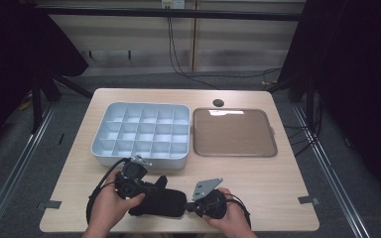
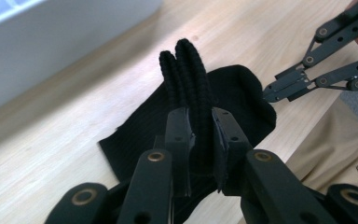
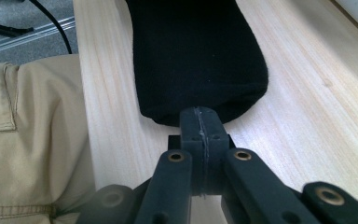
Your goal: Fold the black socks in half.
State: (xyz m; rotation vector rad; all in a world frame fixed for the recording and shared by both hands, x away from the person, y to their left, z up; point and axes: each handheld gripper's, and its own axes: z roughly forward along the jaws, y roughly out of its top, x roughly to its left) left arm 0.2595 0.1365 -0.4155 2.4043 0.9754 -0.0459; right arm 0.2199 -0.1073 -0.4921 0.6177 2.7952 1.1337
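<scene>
Black knitted sock [image 1: 159,201] lay at the worktop's [image 1: 258,178] six o'clock edge; left gripper [image 2: 200,140] clamped its folded cuff, right gripper [image 3: 201,128] pinched the toe, probably stretching it flat for folding.

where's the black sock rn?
High view: the black sock lies at the table's near edge, in front of the white divided tray, pinched between the left tool and right tool.

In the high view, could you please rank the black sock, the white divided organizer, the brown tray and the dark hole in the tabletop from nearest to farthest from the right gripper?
From the right gripper:
1. Black sock, in its jaws, to its left.
2. White divided organizer, beyond, leftward.
3. Brown tray, beyond, rightward; close to the organizer's distance.
4. Dark hole, behind the tray.
</scene>
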